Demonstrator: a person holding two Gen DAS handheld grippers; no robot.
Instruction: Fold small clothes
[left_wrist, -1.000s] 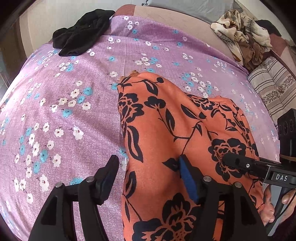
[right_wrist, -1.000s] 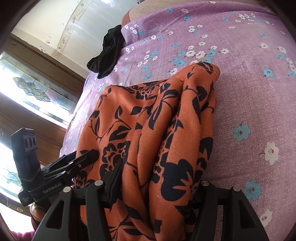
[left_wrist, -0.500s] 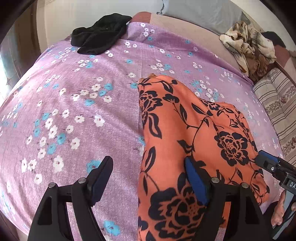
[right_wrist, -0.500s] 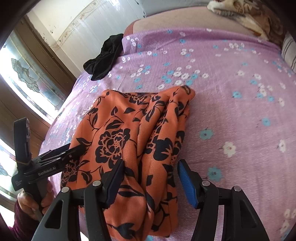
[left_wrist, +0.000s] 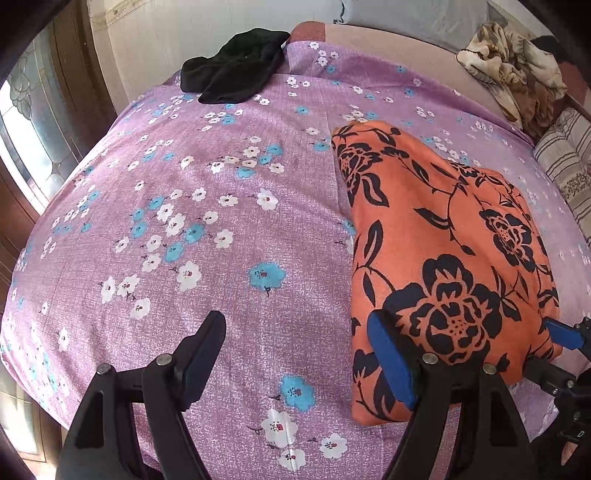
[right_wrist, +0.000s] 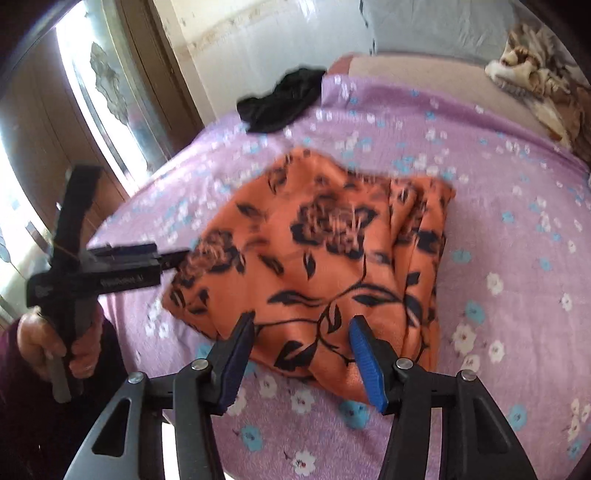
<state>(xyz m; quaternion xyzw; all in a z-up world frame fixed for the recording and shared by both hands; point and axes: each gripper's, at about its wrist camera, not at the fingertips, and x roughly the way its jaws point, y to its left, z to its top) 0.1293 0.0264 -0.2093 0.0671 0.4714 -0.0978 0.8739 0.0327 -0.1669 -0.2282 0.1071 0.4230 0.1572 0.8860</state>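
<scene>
Orange floral garment (right_wrist: 332, 266) lies at twelve o'clock of the right gripper (right_wrist: 301, 365) — nearer, fingers wide, empty — left gripper (left_wrist: 295, 365) likewise.

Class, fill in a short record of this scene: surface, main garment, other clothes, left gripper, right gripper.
surface: purple floral bedsheet
main garment: orange floral garment, folded, lying flat on the sheet
other clothes: black garment at the far edge; beige bundle far right
left gripper: jaws open, holding nothing
right gripper: jaws open, holding nothing
</scene>
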